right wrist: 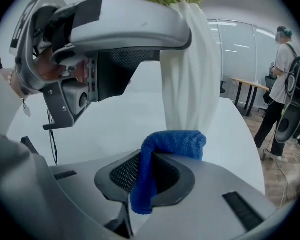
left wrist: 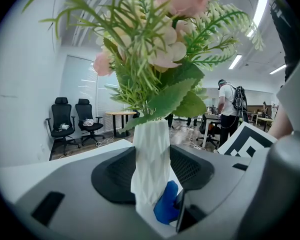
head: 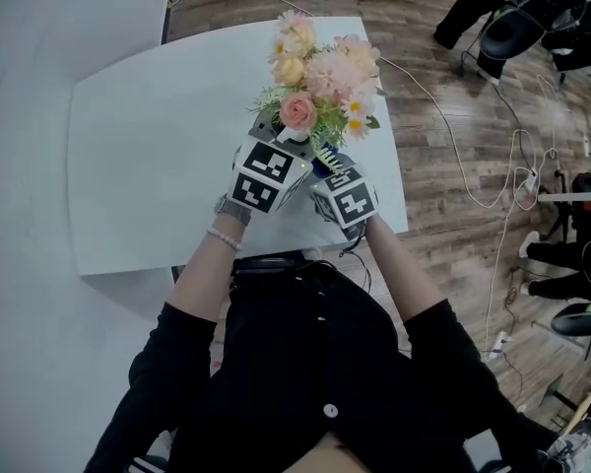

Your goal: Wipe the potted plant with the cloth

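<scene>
The left hand-held gripper point(left wrist: 152, 156) has its jaws set wide and closed on the white faceted vase point(right wrist: 187, 84), which stands upright between the pads at the middle of the left gripper view. The right hand-held gripper point(right wrist: 151, 163) pinches a folded blue cloth point(right wrist: 172, 141). The cloth's bunched top touches the vase's lower part at the centre of the right gripper view. Pink and cream flowers point(head: 320, 72) with green fronds rise from the vase in the upper middle of the head view. The vase stands on the white worktop point(head: 148, 166), toward its lower right. Wooden floor point(head: 453, 195) strewn with cables point(head: 473, 180) fills the right of the frame.
</scene>
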Available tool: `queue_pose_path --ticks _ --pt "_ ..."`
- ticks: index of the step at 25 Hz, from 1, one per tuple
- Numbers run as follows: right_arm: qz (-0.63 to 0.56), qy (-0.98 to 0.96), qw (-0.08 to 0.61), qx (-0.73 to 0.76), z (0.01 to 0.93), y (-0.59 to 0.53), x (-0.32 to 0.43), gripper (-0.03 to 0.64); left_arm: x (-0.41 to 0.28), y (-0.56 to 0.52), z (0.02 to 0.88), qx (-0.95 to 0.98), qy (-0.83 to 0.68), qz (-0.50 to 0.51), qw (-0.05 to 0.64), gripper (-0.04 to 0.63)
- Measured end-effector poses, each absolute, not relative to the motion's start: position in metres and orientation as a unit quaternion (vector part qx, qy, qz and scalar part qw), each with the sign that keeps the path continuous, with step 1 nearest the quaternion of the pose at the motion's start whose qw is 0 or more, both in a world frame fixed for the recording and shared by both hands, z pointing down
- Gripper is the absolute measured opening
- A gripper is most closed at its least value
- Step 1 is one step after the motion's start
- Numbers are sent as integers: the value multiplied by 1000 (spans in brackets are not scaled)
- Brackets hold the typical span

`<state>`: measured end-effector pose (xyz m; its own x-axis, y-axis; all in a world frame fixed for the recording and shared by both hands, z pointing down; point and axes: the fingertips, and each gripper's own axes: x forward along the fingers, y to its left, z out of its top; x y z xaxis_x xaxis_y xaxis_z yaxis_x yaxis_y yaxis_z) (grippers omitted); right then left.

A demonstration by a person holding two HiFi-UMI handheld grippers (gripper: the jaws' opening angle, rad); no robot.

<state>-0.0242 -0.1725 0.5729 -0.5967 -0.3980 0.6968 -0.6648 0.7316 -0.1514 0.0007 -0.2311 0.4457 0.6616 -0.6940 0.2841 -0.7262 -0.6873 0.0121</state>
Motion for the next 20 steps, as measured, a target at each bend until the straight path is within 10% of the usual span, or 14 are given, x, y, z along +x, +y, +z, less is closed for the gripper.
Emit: queue_pose_path --ticks 20 --pt "227 -852 181 436 504 -147 60 81 6 -233 449 898 -416 133 49 227"
